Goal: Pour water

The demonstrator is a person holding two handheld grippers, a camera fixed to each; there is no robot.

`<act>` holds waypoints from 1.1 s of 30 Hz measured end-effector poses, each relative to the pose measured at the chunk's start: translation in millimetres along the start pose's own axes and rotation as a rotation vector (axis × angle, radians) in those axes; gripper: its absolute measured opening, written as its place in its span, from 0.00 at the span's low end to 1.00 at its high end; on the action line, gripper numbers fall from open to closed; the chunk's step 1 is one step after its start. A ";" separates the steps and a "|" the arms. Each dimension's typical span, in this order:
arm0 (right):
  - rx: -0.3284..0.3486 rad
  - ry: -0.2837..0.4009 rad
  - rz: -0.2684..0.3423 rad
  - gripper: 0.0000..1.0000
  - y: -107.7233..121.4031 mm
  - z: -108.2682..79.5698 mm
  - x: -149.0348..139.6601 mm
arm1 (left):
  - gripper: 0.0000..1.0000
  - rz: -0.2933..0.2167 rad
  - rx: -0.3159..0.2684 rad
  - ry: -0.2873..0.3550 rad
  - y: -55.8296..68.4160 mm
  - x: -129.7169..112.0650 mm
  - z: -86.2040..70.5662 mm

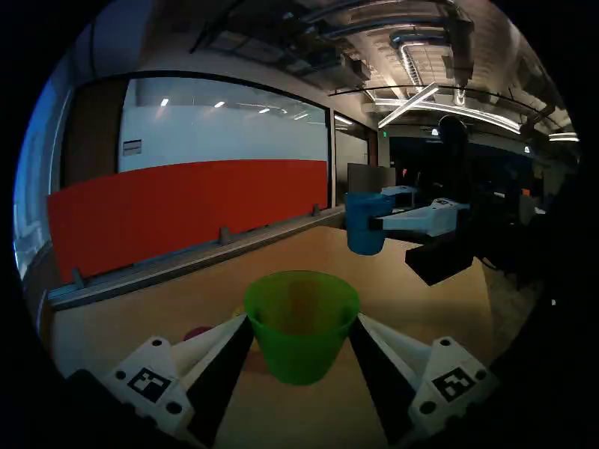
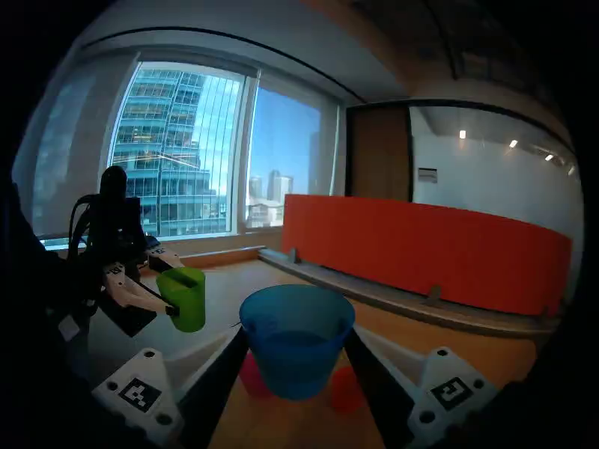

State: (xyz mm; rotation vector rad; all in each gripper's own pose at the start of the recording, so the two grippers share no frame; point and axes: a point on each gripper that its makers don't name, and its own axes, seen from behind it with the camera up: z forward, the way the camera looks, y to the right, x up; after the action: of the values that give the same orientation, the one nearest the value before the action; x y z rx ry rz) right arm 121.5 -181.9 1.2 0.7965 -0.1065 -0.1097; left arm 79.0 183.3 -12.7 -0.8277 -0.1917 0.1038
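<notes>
Gripping a green cup, left tool faces right tool, whose clamped blue cup holds water.

Left gripper view: low over table, green cup close ahead, facing office interior. Right gripper view: blue cup close, facing windows. Shared: both cups, table, orange panel.

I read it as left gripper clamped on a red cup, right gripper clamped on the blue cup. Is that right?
Not quite. The left gripper is clamped on a green cup, not a red one; the left gripper view shows it. The right gripper does hold the blue cup.
</notes>
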 end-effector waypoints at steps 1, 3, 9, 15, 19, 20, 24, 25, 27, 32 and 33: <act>-0.001 0.005 -0.001 0.89 0.3 0.2 2.2 | 0.85 0.000 -0.001 0.000 0.2 -0.1 0.0; -0.004 0.014 -0.002 0.89 1.1 0.6 5.8 | 0.85 0.000 -0.002 0.001 0.5 -0.3 0.2; -0.010 0.028 -0.002 0.89 3.6 2.6 12.5 | 0.85 0.005 -0.002 0.008 1.3 1.8 0.6; -0.009 0.028 -0.006 0.89 4.6 2.3 16.5 | 0.85 0.002 -0.008 0.014 2.0 2.5 0.2; -0.004 0.027 -0.014 0.89 3.1 2.4 19.6 | 0.85 -0.003 -0.015 0.018 3.6 1.6 0.9; -0.002 0.026 -0.016 0.89 2.4 2.4 20.3 | 0.85 -0.005 -0.018 0.019 4.4 1.4 1.3; 0.005 0.024 -0.029 0.89 0.3 3.4 23.5 | 0.85 -0.018 -0.025 0.031 6.7 2.5 3.2; 0.006 0.022 -0.035 0.89 -0.2 3.8 24.3 | 0.85 -0.021 -0.025 0.035 6.8 2.8 4.0; 0.008 0.019 -0.044 0.89 -1.1 4.4 25.8 | 0.85 -0.027 -0.027 0.042 7.0 3.2 5.2; 0.015 0.018 -0.066 0.89 -2.9 6.1 32.2 | 0.85 -0.027 -0.032 0.061 9.1 5.6 6.1; 0.016 0.019 -0.069 0.89 -3.2 6.6 33.8 | 0.85 -0.026 -0.034 0.066 9.8 6.8 6.2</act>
State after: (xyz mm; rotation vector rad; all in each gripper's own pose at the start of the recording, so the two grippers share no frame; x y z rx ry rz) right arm 153.9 -193.5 5.3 0.8175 -0.0618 -0.1663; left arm 84.1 195.5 -15.0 -0.8608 -0.1426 0.0491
